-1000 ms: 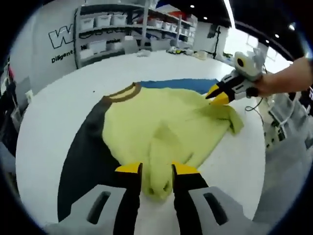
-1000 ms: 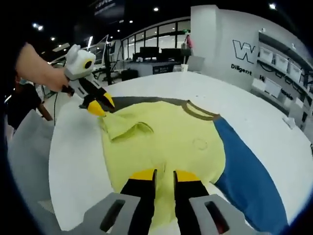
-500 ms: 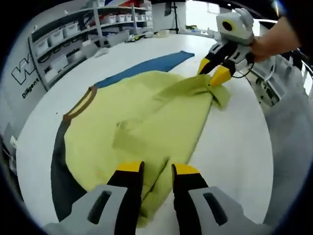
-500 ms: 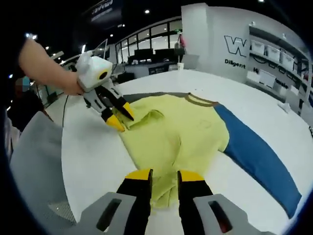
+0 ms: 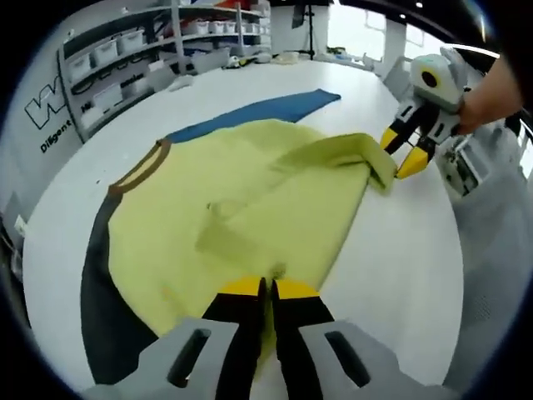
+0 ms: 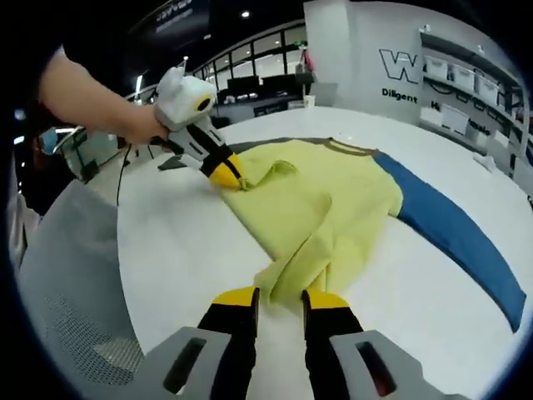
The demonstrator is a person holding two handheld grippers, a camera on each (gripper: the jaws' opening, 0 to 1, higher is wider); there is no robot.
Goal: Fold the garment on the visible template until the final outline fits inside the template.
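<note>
Left gripper view: jaws hide garment (image 5: 250, 208) hem.

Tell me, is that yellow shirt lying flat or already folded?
Partly folded. The yellow shirt has its bottom edge bunched and lifted toward the collar, with loose creases across the middle; it is not spread flat on the table.

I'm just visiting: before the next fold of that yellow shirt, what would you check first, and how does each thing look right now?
1. Left claw gripping the yellow shirt: ok, tips pinched on its near edge.
2. Right claw gripping the shirt: not ok, jaws apart, cloth just ahead of them.
3. Shirt lying flat: not ok, it is bunched and creased.
4. Shirt on the white table: ok.
5. Blue template part in sight: ok.
6. Final outline fits the template: cannot tell.
</note>
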